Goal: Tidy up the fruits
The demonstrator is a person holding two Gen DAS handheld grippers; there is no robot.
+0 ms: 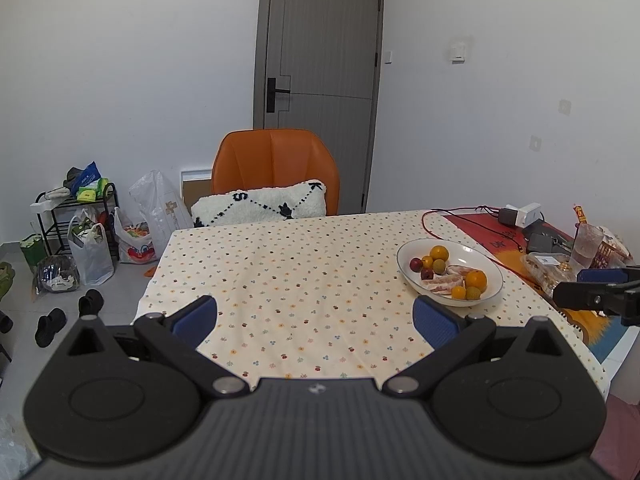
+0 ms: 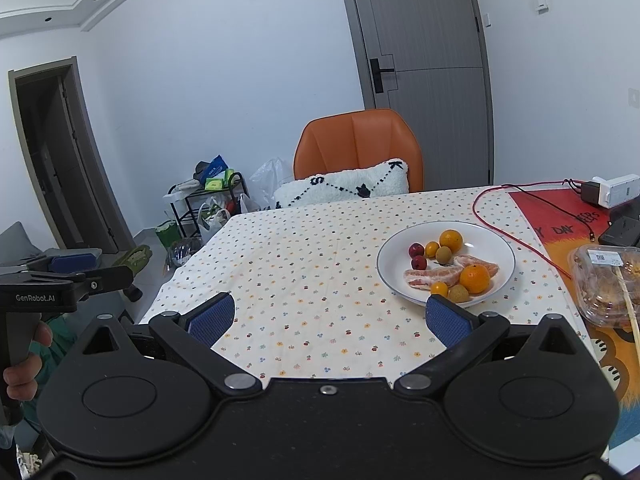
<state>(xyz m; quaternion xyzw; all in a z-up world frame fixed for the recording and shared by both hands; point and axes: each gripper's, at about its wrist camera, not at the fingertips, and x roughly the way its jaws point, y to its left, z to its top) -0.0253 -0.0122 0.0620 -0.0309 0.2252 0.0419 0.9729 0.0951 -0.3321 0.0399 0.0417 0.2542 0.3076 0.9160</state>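
**Both grippers hover open over the bench, fruit plate at the right**

The left gripper hangs above the near edge of the bench, its blue-padded jaws spread wide apart with nothing between them. The right gripper sits likewise over the near edge, jaws also wide apart and empty. In the right wrist view the left gripper shows again at the far left, held by a hand wrapped round its grip.

The bench wears a cream cloth dotted with small flowers. On it, toward the right side and nearer the near edge than the far one, rests a white plate with a thin dark rim. The plate holds the fruit: two large oranges, two small orange fruits, two small red fruits, two yellow-green round fruits, and peeled pinkish citrus segments across the middle. The right gripper's right-hand pad lies just before the plate's near rim in the picture.

Along the right edge of the bench lie a red and orange mat, a red cable curving past the plate, and a clear plastic food box. At the far edge stands an orange chair carrying a white cushion.
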